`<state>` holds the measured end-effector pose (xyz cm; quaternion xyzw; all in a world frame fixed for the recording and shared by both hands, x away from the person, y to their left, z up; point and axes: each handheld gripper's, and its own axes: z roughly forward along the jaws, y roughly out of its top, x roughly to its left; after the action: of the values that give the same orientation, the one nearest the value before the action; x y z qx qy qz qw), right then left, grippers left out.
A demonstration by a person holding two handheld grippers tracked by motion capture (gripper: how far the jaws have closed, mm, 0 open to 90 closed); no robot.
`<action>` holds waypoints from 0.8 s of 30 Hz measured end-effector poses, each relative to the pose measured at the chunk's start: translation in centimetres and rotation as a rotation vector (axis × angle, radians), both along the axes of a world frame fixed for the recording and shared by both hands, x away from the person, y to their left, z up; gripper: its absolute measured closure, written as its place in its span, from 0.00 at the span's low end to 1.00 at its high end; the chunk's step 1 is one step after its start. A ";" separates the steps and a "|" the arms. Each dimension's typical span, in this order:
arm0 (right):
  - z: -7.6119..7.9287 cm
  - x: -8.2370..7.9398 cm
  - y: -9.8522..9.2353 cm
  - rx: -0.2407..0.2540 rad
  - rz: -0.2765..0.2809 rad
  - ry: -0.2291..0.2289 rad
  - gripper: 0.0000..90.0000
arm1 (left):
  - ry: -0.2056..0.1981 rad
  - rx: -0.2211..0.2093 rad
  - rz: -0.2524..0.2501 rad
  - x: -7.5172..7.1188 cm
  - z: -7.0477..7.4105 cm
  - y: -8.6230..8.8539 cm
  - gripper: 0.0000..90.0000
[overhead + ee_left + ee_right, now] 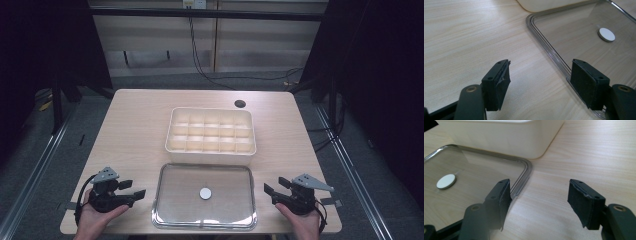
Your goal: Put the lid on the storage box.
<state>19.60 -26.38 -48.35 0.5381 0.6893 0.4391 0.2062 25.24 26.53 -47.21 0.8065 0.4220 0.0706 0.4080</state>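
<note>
Left gripper [141, 192] and right gripper [267, 189] wide open, flanking clear lid [204, 218], compartment box [210, 155] behind

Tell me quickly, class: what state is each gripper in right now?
Left gripper: open, holding nothing, beside the clear lid.
Right gripper: open, holding nothing, beside the same lid's other end.

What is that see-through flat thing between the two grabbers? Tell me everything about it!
It's a clear lid, like plastic, a rectangle with rounded corners and a raised ridged rim. It lies flat on the wooden table, just in front of the white box. A small white disc sits at its middle. Neither grabber touches it.
</note>
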 end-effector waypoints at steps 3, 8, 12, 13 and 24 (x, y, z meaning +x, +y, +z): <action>0.0 0.1 0.1 0.002 0.018 0.031 0.38 | 0.001 -0.005 -0.001 -0.1 0.0 0.0 0.36; 0.2 0.1 0.3 0.003 0.009 0.058 0.35 | 0.009 -0.006 -0.015 -0.4 0.0 -0.3 0.37; 0.5 0.1 0.6 0.039 0.039 0.091 0.38 | 0.006 -0.004 -0.028 -0.5 0.3 -0.7 0.38; 0.7 0.2 0.7 0.041 0.047 0.098 0.39 | 0.001 0.003 -0.037 -0.4 0.6 -0.8 0.38; 3.5 2.1 1.3 0.077 0.115 0.125 0.40 | 0.003 -0.057 -0.017 2.1 1.6 -2.0 0.43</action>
<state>21.70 -25.11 -44.81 0.5316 0.7130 0.4421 0.1166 27.33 24.49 -45.61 0.7982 0.4176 0.0538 0.4308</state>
